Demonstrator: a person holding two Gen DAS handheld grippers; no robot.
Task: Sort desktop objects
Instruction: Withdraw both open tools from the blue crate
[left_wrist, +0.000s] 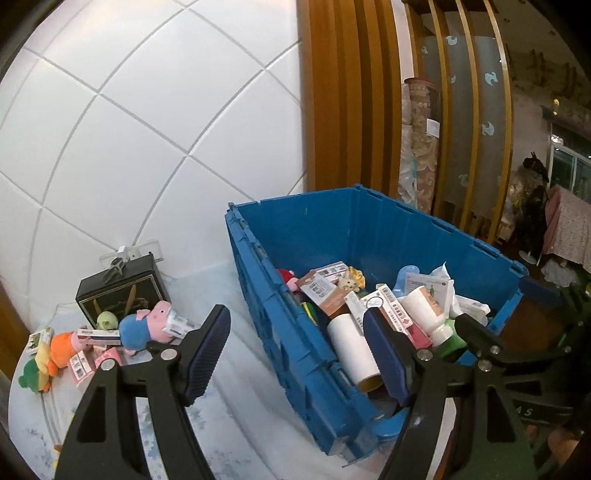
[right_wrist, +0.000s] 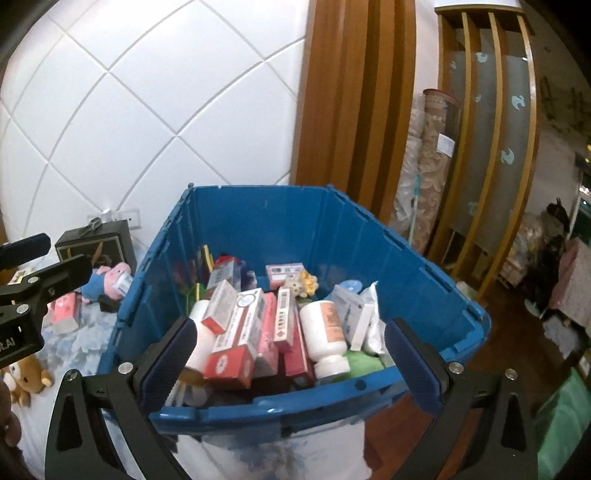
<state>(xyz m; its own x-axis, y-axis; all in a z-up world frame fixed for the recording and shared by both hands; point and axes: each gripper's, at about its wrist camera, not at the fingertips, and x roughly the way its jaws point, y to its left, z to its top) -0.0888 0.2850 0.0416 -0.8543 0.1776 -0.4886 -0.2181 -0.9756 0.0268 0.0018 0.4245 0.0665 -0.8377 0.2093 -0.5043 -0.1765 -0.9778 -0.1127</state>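
A blue plastic crate (left_wrist: 314, 221) (right_wrist: 258, 218) stands on the table, filled with medicine boxes (right_wrist: 236, 332), a white bottle (right_wrist: 327, 336), a paper roll (left_wrist: 354, 350) and small plush toys. My left gripper (left_wrist: 297, 354) is open and empty above the crate's near left wall. My right gripper (right_wrist: 291, 362) is open and empty above the crate's near rim. The right gripper's black fingers (left_wrist: 480, 336) show at the right of the left wrist view. The left gripper's fingers (right_wrist: 55, 277) show at the left of the right wrist view.
Left of the crate lie plush toys, among them a pink pig in blue (left_wrist: 147, 325), small boxes (left_wrist: 96, 336) and a black box (left_wrist: 122, 291) by the white tiled wall. A brown bear plush (right_wrist: 26, 373) lies near the table's front. Wooden slats (left_wrist: 354, 92) stand behind.
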